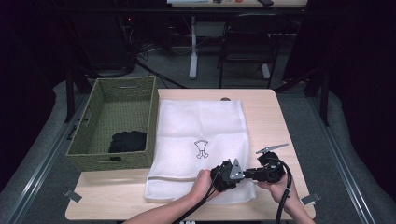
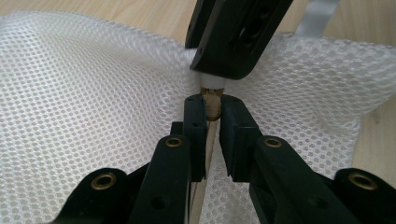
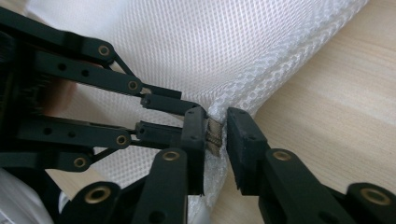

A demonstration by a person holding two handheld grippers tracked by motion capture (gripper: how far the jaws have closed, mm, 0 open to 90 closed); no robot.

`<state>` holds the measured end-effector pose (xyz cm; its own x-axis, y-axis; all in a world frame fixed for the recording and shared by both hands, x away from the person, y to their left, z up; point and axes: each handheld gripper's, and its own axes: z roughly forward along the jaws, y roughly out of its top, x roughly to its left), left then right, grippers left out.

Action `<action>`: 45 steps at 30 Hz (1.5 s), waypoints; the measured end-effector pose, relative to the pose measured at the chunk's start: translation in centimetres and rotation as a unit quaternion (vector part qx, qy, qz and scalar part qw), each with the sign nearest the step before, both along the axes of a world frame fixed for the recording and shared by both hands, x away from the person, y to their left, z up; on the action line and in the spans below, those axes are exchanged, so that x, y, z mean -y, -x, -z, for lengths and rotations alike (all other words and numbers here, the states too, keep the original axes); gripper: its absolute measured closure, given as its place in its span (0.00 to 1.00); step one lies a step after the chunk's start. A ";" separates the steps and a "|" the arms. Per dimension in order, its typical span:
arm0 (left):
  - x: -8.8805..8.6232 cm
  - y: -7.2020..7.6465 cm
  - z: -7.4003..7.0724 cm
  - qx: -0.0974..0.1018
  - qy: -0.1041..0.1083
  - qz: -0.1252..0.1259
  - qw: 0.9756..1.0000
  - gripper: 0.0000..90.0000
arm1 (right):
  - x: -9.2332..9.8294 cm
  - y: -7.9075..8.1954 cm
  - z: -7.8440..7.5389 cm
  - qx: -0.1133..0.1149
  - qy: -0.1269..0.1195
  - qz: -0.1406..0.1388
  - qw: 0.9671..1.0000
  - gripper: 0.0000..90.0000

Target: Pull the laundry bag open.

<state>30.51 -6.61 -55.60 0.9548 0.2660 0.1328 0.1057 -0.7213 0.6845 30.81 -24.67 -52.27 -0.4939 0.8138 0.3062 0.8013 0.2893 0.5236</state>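
Two grippers meet at the near edge of the surface, left gripper [image 1: 223, 176] fingers clenched on the white mesh laundry bag's [image 1: 201, 126] brass zipper pull [image 2: 211, 103], right gripper [image 1: 261, 173] fingers pinching its corner; next likely calls for sliding the zipper steadily.

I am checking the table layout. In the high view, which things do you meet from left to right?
Woven basket holding a black cloth → white mesh bag → left gripper → right gripper.

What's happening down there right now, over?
Both grippers, left and right, meet at mesh laundry bag near edge. Left shut on zipper pull. Nothing blocking.
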 end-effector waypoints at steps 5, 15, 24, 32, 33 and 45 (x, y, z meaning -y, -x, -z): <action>0.1 -0.2 0.4 -0.008 -0.014 0.003 1.000 0.91 | -0.4 0.1 -0.1 0.008 0.027 0.001 1.000 0.90; 0.6 -0.2 1.0 -0.015 -0.027 0.011 0.999 0.90 | -0.3 -0.7 1.6 -0.031 0.061 0.012 0.998 0.87; 0.3 -0.8 1.1 -0.024 -0.021 0.007 0.999 0.89 | -0.7 -0.3 0.6 -0.004 0.039 0.005 0.999 0.93; 0.4 -0.8 1.0 -0.018 -0.020 -0.001 1.000 0.90 | -0.5 -0.3 0.2 0.008 0.020 0.000 1.000 0.93; 0.3 -0.8 0.9 -0.017 -0.016 -0.004 1.000 0.91 | -0.5 -0.2 0.1 0.013 0.023 0.000 1.000 0.93; -0.6 -1.2 1.0 -0.016 -0.022 -0.020 0.999 1.00 | -0.1 0.0 -0.6 0.031 0.032 0.008 0.999 0.93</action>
